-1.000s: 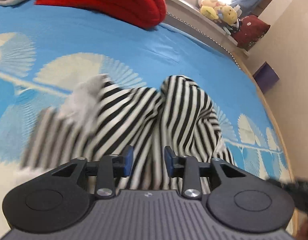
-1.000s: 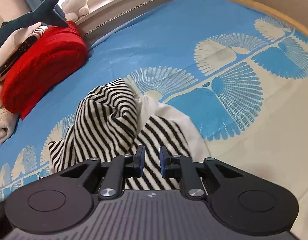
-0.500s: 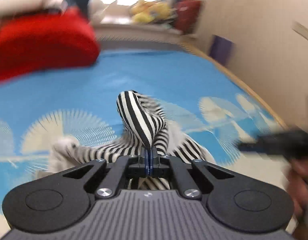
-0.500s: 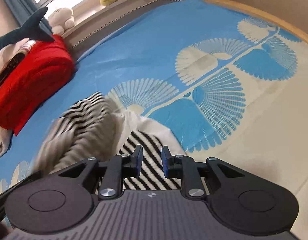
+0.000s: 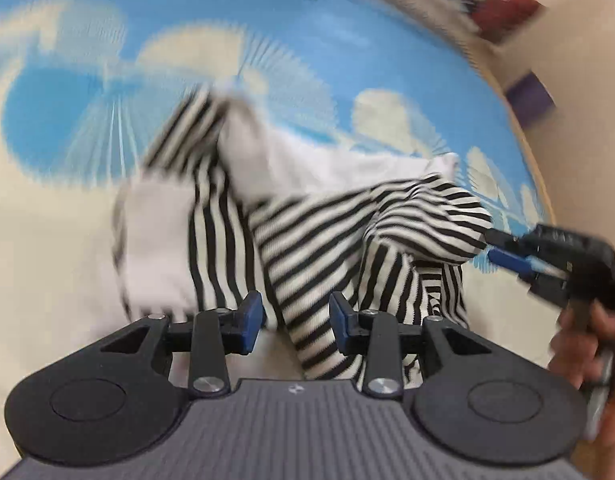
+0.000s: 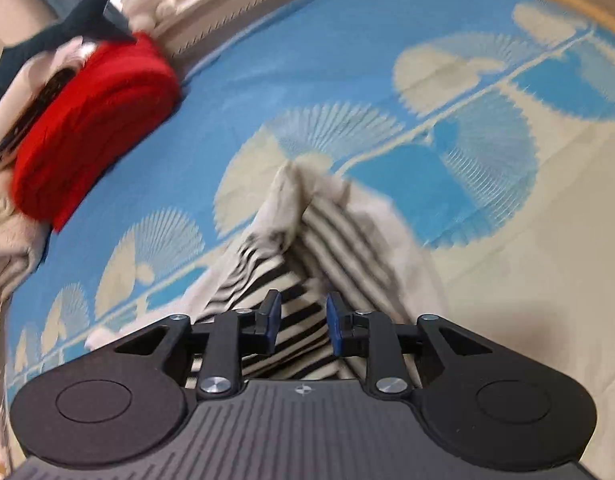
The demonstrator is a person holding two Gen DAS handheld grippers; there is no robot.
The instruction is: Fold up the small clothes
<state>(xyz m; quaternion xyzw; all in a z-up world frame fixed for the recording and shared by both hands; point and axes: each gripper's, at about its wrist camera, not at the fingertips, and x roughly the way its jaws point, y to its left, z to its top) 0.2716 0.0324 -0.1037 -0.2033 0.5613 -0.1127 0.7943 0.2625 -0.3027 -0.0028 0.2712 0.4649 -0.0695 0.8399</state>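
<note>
Released, striped garment (image 5: 315,240) slumps; left gripper (image 5: 295,318) opening (right gripper (image 6: 301,322) too).

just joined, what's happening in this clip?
A person holding a gripper in each hand is folding a small black-and-white striped garment on a bed with a blue-and-cream fan-patterned sheet. The garment lies crumpled, partly inside out, not yet folded. The left gripper is opening just above the cloth, nothing pinched. The right gripper is also opening over the garment's other edge, pads clear of the fabric. A folded red blanket sits further back.
</note>
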